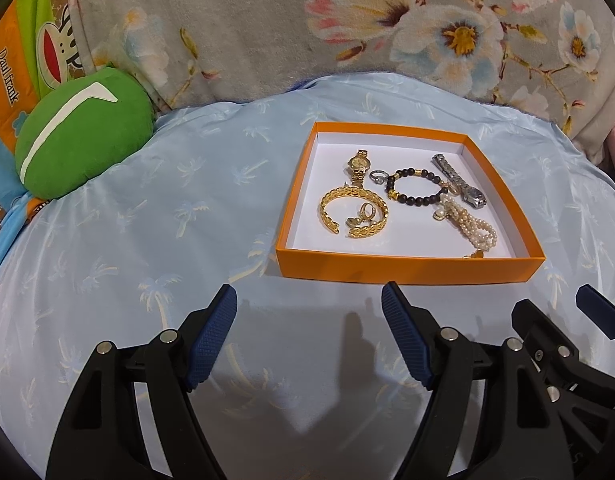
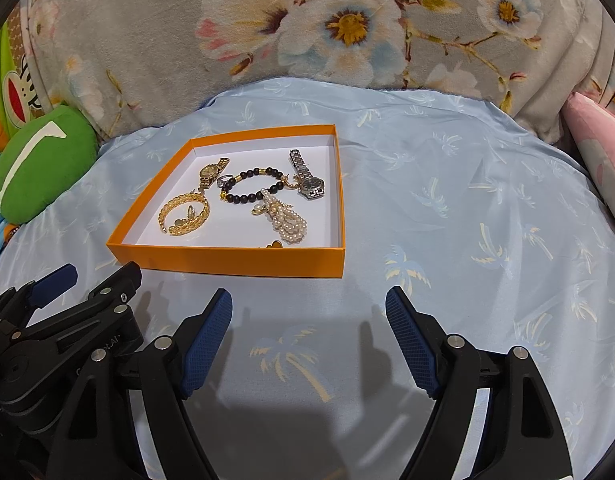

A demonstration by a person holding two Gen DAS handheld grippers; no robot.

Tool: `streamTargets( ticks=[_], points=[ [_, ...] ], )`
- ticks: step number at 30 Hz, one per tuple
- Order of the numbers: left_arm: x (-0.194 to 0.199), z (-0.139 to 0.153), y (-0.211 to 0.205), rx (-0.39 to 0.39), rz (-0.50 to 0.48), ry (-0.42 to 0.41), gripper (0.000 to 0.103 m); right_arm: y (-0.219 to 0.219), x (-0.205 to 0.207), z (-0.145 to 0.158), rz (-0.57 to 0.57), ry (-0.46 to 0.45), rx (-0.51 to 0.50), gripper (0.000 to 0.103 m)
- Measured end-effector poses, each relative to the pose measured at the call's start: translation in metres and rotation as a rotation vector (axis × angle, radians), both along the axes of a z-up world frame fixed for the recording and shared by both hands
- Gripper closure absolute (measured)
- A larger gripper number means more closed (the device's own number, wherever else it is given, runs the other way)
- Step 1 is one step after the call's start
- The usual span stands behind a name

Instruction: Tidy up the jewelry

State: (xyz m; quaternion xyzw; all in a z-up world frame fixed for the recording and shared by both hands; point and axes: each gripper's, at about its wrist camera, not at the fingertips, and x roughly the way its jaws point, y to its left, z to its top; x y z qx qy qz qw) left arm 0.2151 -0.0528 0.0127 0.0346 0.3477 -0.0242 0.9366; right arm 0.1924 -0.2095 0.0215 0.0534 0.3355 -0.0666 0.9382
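The orange box [image 1: 407, 270] sits right of centre in the left view, holding gold watch [image 1: 358, 165], gold bangle [image 1: 353, 211] and pearl strand [image 1: 473, 226] (its clasp half hidden by the near wall). Left gripper [image 1: 309, 334] and right gripper [image 2: 309, 336] both have fingers spread wide, empty, low in frame.

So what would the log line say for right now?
left claw: open, empty | right claw: open, empty | both apart from box | jewelry inside: gold watch, bangle, beads, pearls, silver watch
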Motion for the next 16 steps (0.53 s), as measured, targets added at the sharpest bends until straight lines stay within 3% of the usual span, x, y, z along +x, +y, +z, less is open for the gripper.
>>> streamTargets(
  ticks=[16],
  points=[
    [0.0026,-0.0025,-0.0008,0.007,0.012,0.01,0.027,-0.0029,-0.003,0.0007,0.004,-0.001,-0.001,0.025]
  ],
)
